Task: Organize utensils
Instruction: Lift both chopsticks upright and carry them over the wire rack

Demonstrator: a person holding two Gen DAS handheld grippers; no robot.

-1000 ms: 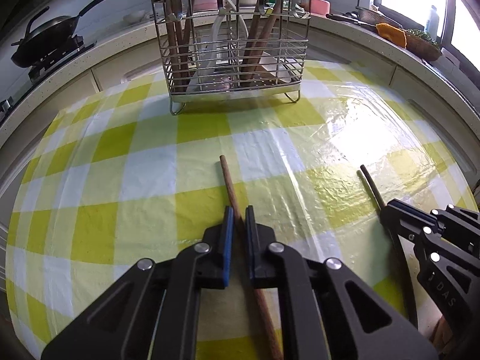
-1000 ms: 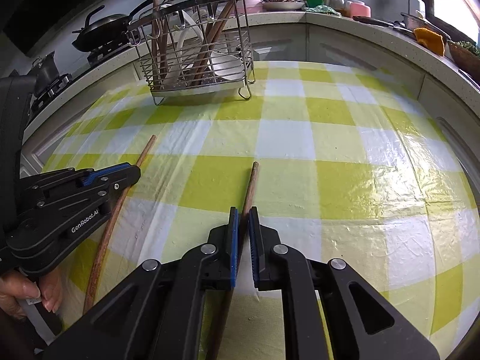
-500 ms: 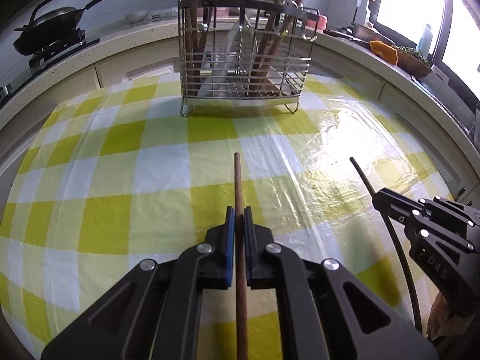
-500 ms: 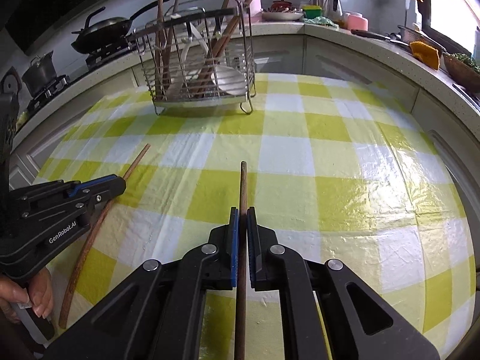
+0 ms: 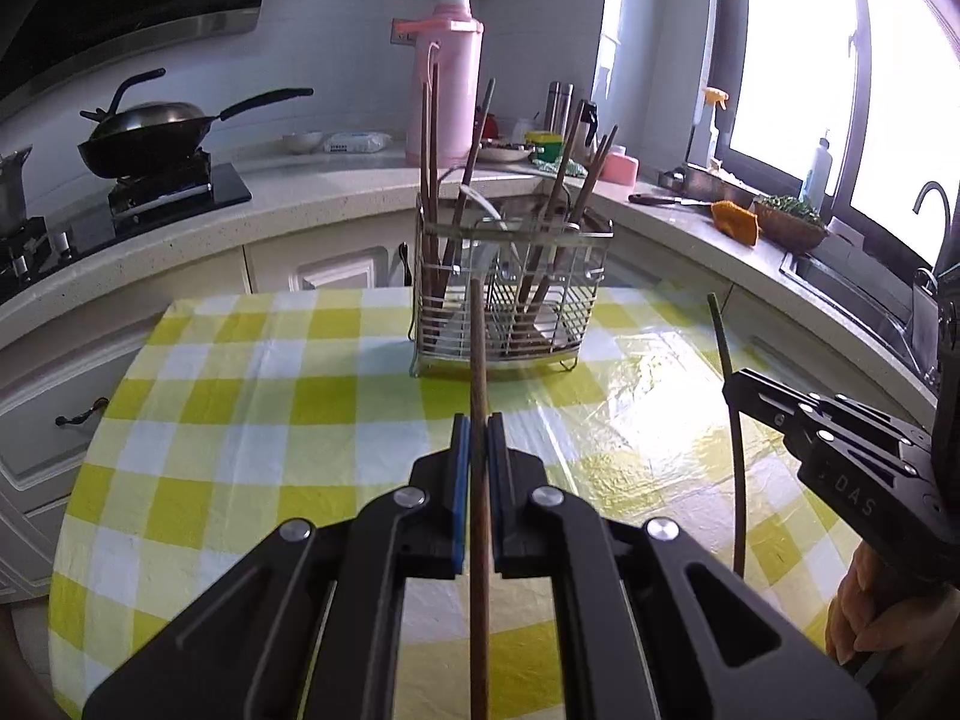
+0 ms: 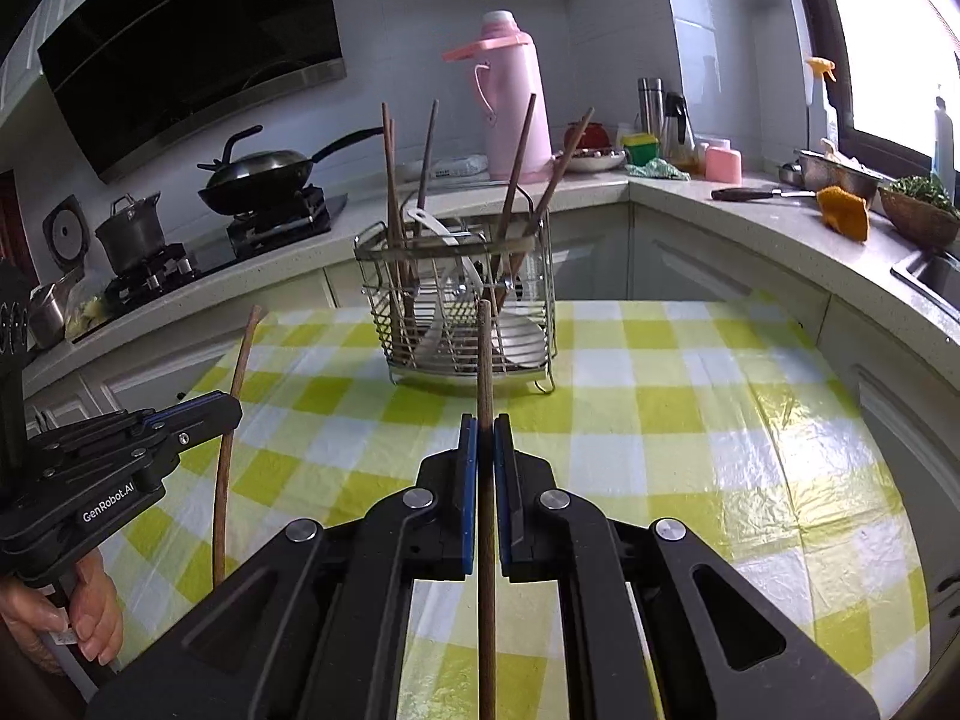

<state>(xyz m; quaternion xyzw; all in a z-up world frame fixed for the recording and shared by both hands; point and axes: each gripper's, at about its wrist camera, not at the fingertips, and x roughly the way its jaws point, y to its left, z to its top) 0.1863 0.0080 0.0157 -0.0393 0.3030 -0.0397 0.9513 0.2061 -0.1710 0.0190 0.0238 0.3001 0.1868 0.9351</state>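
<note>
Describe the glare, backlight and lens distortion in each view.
Left wrist view: blown-out window, glare on the tablecloth, the right chopstick a dark silhouette bowed by the fisheye. Right wrist view: window overexposed, tablecloth sheen at the right, counter edge curved.

The left gripper [image 5: 478,438] clamps a brown wooden chopstick [image 5: 478,360] above a yellow-and-white checked tablecloth [image 5: 270,420], its tip pointing toward a wire utensil rack [image 5: 510,294] (already holding several chopsticks). At right, the right gripper [image 5: 735,384] holds a dark chopstick [image 5: 729,360] upright; a pink thermos [image 5: 444,78] stands on the counter behind.
</note>
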